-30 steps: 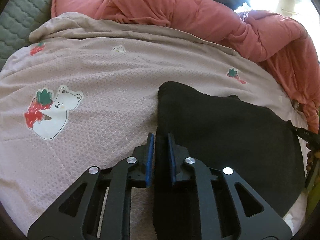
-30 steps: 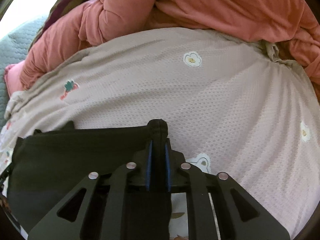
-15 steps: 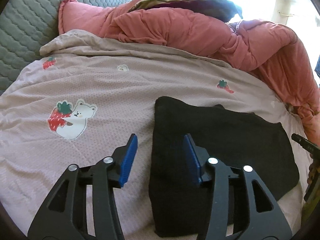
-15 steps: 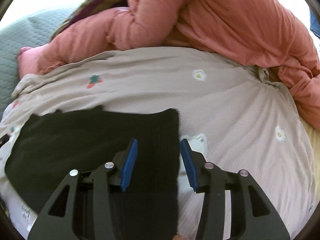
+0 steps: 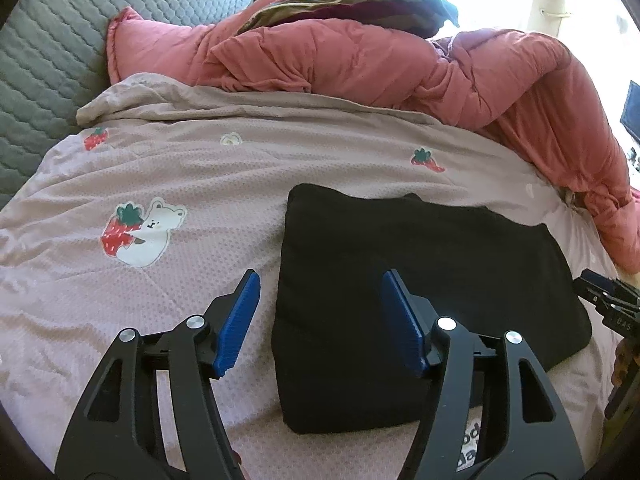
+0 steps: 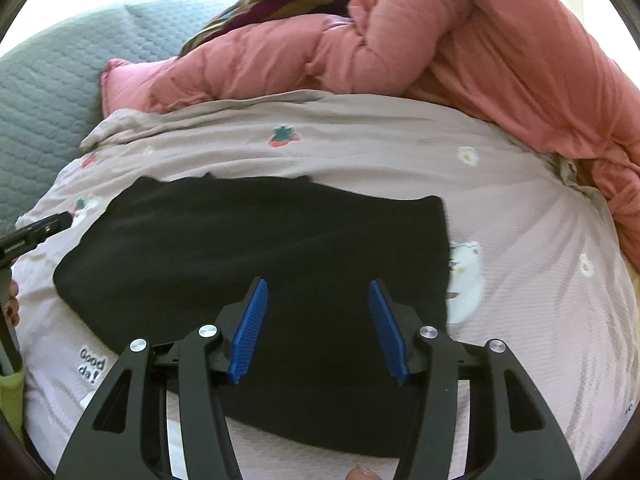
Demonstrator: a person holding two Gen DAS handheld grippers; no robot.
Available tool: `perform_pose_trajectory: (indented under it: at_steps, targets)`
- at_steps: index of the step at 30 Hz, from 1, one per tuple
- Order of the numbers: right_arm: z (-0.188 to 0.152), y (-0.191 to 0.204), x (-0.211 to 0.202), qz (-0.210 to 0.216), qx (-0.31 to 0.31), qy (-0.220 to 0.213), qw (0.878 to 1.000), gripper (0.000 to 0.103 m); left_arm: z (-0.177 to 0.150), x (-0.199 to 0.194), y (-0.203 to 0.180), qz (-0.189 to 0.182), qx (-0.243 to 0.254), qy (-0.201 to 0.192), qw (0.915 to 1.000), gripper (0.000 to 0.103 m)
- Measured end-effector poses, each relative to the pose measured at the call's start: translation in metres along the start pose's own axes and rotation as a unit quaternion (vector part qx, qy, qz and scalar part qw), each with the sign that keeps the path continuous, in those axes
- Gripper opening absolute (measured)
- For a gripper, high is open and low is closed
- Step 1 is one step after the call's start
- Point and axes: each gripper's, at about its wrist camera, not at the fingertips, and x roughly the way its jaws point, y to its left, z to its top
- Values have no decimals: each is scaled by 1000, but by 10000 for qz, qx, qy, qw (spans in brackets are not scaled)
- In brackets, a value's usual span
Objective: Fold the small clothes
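Observation:
A black garment (image 5: 420, 280) lies folded flat on the pink bedsheet (image 5: 160, 184); it also shows in the right wrist view (image 6: 260, 248). My left gripper (image 5: 320, 292) is open and empty, raised above the garment's left edge. My right gripper (image 6: 316, 300) is open and empty, raised above the garment's right part. The tip of the right gripper shows at the right edge of the left wrist view (image 5: 608, 300), and the left gripper's tip shows at the left edge of the right wrist view (image 6: 36, 232).
A bunched salmon-pink quilt (image 5: 380, 56) lies along the far side of the bed, with a striped cloth (image 5: 352, 4) on top. A grey quilted headboard (image 5: 44, 52) stands at the left. The sheet (image 6: 520, 240) carries bear and strawberry prints (image 5: 140, 236).
Both grippers let go of the black garment, opened wide and pulled back and up. The garment now lies flat on the sheet.

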Motion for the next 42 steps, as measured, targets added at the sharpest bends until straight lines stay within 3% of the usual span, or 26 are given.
perform_pose_trajectory:
  at_steps: [9,16,20,27,29,38,42]
  targets:
    - [-2,22,-3,165,-301,47,9994,52,-10,2,-16,23,252,117,9996,56]
    - [-7,23,-6,143,-354,141,9992,52,-34,25,-22,118,380,691,9968,56]
    - [-9,19,-7,120,-337,143,9993,52,-41,27,-18,80,296,747,9967,56]
    - [-37,-15,18,-434,13,881,9952,56,-44,24,-11,-24,154,754,9970,58]
    - [-43,-28,14,-283,327,826,9956,56,-45,23,-9,-40,116,760,9970,59]
    - [-51,-27,-3,-336,359,783,9957,60,-48,12,-4,-3,17,745,9972,64]
    - [-50,-16,-20,-195,329,545,9978,64,-46,3,-2,79,-32,663,9978,72]
